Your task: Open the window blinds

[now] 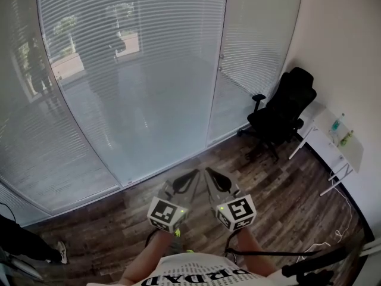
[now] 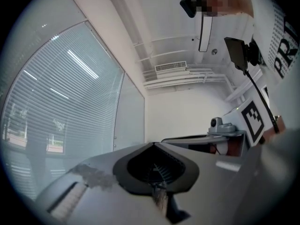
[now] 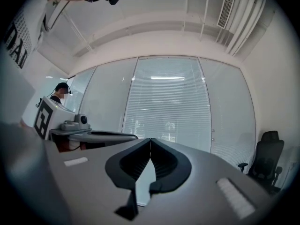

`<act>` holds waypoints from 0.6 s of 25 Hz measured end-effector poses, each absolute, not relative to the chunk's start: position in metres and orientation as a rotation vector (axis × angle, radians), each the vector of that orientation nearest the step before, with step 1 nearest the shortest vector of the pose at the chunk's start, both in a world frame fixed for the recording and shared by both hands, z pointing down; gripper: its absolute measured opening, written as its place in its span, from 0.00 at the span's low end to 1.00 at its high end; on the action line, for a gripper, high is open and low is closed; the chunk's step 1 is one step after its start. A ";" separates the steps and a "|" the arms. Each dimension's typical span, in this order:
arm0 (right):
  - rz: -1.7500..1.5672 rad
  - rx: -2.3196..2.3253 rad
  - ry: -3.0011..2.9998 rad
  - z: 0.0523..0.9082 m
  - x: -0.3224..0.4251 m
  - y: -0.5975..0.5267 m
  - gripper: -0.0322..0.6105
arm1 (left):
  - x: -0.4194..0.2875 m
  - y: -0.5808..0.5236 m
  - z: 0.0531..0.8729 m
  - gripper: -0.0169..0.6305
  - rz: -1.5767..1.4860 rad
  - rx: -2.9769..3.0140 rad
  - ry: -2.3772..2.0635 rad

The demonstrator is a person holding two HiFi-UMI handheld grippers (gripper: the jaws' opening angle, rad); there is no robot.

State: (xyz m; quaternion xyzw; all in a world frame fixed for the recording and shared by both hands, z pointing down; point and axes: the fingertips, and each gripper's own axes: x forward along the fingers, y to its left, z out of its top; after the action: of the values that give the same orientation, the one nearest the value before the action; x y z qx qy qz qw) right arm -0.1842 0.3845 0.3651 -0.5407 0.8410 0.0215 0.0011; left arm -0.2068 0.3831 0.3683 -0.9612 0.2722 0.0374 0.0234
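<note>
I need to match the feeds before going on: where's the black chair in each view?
Head view: chair at the right, near the room's corner, past the right end of the blinds.
Left gripper view: not in it.
Right gripper view: chair at the lower right edge.
Shared landmark: the blinds, upper left in the head view, left in the left gripper view, centre in the right gripper view.

The left gripper (image 1: 191, 175) and right gripper (image 1: 211, 174) are held side by side, tips nearly touching. Both are level and aimed at the window blinds (image 1: 131, 64), well short of them. Each has its jaws pressed together on nothing. Bare forearms (image 1: 138, 268) reach out behind them.
</note>
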 end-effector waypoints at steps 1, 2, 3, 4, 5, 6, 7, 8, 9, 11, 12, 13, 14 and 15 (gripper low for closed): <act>0.058 -1.696 2.641 0.365 -0.181 0.377 0.06 | -0.204 0.375 0.369 0.02 0.107 -2.978 0.845; 0.052 -1.696 2.642 0.366 -0.178 0.370 0.06 | -0.201 0.368 0.370 0.02 0.095 -2.976 0.844; 0.051 -1.696 2.644 0.366 -0.176 0.363 0.06 | -0.199 0.361 0.371 0.02 0.089 -2.972 0.841; 0.056 -1.699 2.647 0.368 -0.175 0.356 0.06 | -0.197 0.354 0.372 0.02 0.091 -2.969 0.838; 0.063 -1.703 2.649 0.371 -0.175 0.350 0.06 | -0.198 0.347 0.375 0.02 0.098 -2.969 0.835; 0.073 -1.708 2.649 0.375 -0.177 0.343 0.06 | -0.199 0.339 0.379 0.02 0.107 -2.970 0.834; 0.084 -1.717 2.649 0.379 -0.177 0.336 0.06 | -0.199 0.330 0.384 0.02 0.115 -2.971 0.832; 0.092 -1.727 2.648 0.382 -0.176 0.328 0.06 | -0.198 0.321 0.386 0.02 0.121 -2.972 0.829; 0.098 -1.738 2.646 0.383 -0.173 0.320 0.06 | -0.194 0.311 0.387 0.02 0.126 -2.973 0.822; 0.112 -1.764 2.636 0.379 -0.158 0.301 0.06 | -0.179 0.291 0.384 0.02 0.143 -2.980 0.792; 0.119 -1.775 2.629 0.378 -0.150 0.292 0.06 | -0.170 0.282 0.382 0.02 0.151 -2.981 0.775; 0.126 -1.785 2.623 0.379 -0.142 0.282 0.06 | -0.162 0.273 0.382 0.02 0.159 -2.978 0.760; 0.132 -1.793 2.617 0.379 -0.136 0.272 0.06 | -0.155 0.263 0.383 0.02 0.165 -2.976 0.747; 0.136 -1.800 2.612 0.379 -0.131 0.261 0.06 | -0.150 0.253 0.383 0.02 0.171 -2.976 0.736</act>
State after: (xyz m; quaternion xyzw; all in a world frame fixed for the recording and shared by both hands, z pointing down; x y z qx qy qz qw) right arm -0.1310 0.2610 0.3795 -0.5670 0.8224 0.0430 -0.0168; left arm -0.1498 0.2526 0.3826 -0.9686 0.2396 0.0556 0.0357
